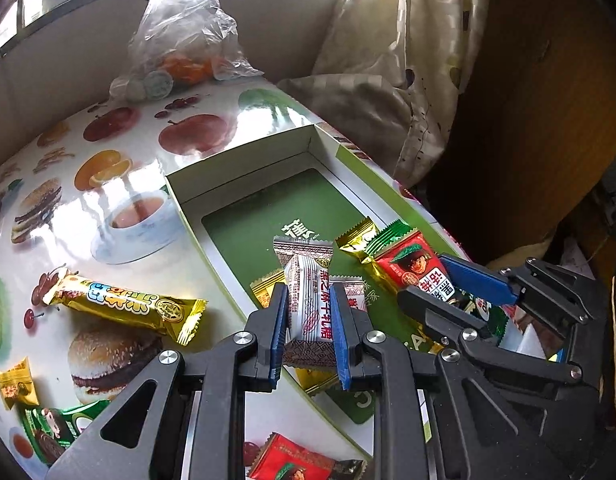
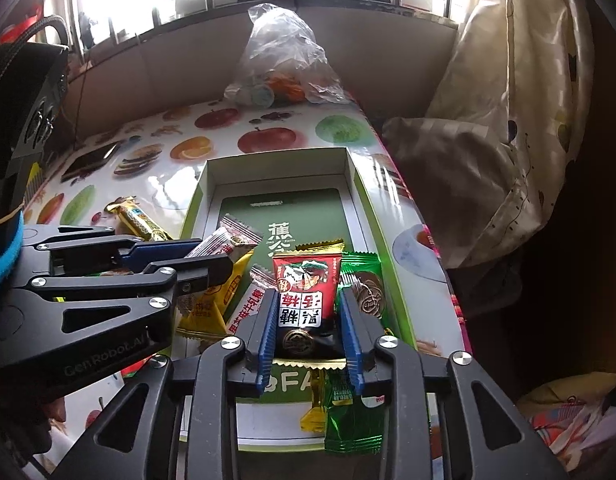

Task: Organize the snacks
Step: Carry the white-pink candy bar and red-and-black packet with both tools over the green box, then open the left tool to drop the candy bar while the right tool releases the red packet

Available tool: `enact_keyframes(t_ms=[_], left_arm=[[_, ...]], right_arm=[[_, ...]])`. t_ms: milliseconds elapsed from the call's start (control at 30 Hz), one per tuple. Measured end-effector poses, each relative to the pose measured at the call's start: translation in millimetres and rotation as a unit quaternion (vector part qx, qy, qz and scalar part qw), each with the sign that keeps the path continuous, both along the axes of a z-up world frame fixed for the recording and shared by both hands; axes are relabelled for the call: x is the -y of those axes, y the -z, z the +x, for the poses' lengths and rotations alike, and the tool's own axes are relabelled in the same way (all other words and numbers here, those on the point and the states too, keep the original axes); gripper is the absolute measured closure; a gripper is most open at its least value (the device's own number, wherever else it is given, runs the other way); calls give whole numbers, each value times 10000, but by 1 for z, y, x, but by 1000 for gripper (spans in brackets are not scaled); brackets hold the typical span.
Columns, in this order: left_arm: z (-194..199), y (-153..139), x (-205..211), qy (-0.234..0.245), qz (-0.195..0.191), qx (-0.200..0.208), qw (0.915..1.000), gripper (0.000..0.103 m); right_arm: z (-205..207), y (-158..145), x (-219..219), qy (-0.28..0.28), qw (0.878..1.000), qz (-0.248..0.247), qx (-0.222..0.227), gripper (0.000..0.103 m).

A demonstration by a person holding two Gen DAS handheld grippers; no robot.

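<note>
Snacks going into a shallow box on a fruit-printed table.

Box [image 2: 358, 188] lies open at the right edge of the table [image 1: 107, 140], its far half bare green floor with free room, its near half already crowded with wrappers. Left gripper [image 1: 308, 320] is clamped on a white and brown candy bar [image 1: 308, 296], held upright over the near left wall of the box. Right gripper [image 2: 308, 332] stands around a red snack pack [image 2: 305, 292] that lies in the box; its blue pads are a little apart from the pack, not pressing. A green pack [image 2: 364, 292] lies just right of it. A gold bar [image 1: 123, 300] rests on the table left of the box; a clear plastic bag [image 1: 179, 36] sits at the far edge.
</note>
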State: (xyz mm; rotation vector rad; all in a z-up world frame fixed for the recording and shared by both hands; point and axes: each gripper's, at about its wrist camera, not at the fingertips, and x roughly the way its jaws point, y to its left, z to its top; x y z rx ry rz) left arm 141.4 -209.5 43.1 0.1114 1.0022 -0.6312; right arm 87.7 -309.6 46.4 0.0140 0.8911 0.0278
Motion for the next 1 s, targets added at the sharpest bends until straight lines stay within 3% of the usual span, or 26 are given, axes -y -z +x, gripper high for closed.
enact_keyframes(t_ms=[133,300,500,1000], left_arm=[[0,-1,-1,-2,-11,16,10000,81],[-3,-2,-5,-57,-24,55,10000,72],[-5,-7,-12,-113,-33,104,9999,71],[-26,-30,-49,-383,-117,404,9984,70]], right_arm=[[1,0,0,59,10000,-26,-3,65],[0,1,3,85,10000,-22,-6,62],[-4,-2,2,116,9999,-59,41,55],[-23,-19,-19,-13,9997,-47,225,54]])
